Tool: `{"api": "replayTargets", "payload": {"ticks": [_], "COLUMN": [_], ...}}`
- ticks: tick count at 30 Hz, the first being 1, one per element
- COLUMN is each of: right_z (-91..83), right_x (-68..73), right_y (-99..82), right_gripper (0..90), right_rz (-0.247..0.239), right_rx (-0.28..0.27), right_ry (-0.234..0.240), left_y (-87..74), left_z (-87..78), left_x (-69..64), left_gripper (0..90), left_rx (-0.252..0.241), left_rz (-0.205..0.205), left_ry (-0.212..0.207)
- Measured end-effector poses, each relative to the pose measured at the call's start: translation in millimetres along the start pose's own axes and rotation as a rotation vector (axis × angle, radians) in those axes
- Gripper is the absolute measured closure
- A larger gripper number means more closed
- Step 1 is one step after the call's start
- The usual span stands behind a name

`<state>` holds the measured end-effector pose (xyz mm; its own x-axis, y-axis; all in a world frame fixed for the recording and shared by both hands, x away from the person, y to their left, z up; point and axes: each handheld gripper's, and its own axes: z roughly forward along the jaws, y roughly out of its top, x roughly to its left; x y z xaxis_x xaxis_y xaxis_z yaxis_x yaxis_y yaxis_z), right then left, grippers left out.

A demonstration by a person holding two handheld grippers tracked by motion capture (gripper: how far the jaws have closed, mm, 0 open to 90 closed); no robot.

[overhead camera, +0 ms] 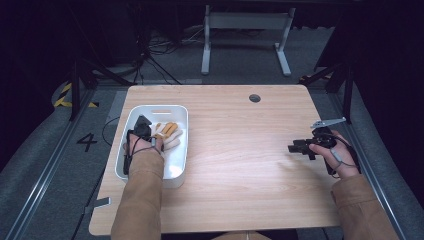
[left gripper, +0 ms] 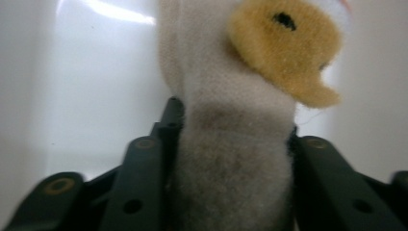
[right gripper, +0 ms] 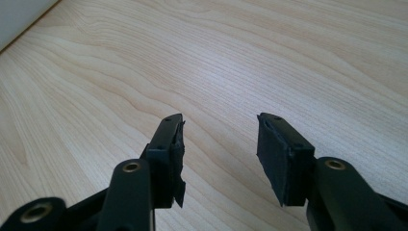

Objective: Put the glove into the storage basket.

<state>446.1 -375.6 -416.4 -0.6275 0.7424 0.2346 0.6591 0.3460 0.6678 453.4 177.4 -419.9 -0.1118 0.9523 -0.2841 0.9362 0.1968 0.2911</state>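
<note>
Where the cream plush toy (left gripper: pixel 235 159) with its orange felt patch lies inside the white tub (overhead camera: pixel 180 112) at the table's (overhead camera: pixel 240 190) left side, the left gripper (overhead camera: pixel 141 127) has it between its jaws, pads against the fabric. Well apart, the right gripper (right gripper: pixel 219 144) hangs parted above bare wood.

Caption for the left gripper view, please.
Left claw straddles a cream plush toy with a yellow patch, inside the white bin.
</note>
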Motion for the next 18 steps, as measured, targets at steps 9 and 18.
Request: {"api": "replayTargets", "payload": {"ticks": [9,18], "right_z": [1.2,-0.5], "right_x": [0.7,0.1], "right_y": [0.1,0.1], "right_gripper": [52.7,52.7], "right_rz": [-0.005,-0.003], "right_rx": [0.001,-0.008], "right_ry": [-0.003,-0.004], "left_y": [0.2,-2.7], "left_z": [1.0,3.1], "left_x": [-10.8,-19.0], "left_gripper": [22.6,22.5], "left_rx": [-0.033,0.028], "left_rz": [-0.026,0.010], "left_ry": [0.052,0.056]}}
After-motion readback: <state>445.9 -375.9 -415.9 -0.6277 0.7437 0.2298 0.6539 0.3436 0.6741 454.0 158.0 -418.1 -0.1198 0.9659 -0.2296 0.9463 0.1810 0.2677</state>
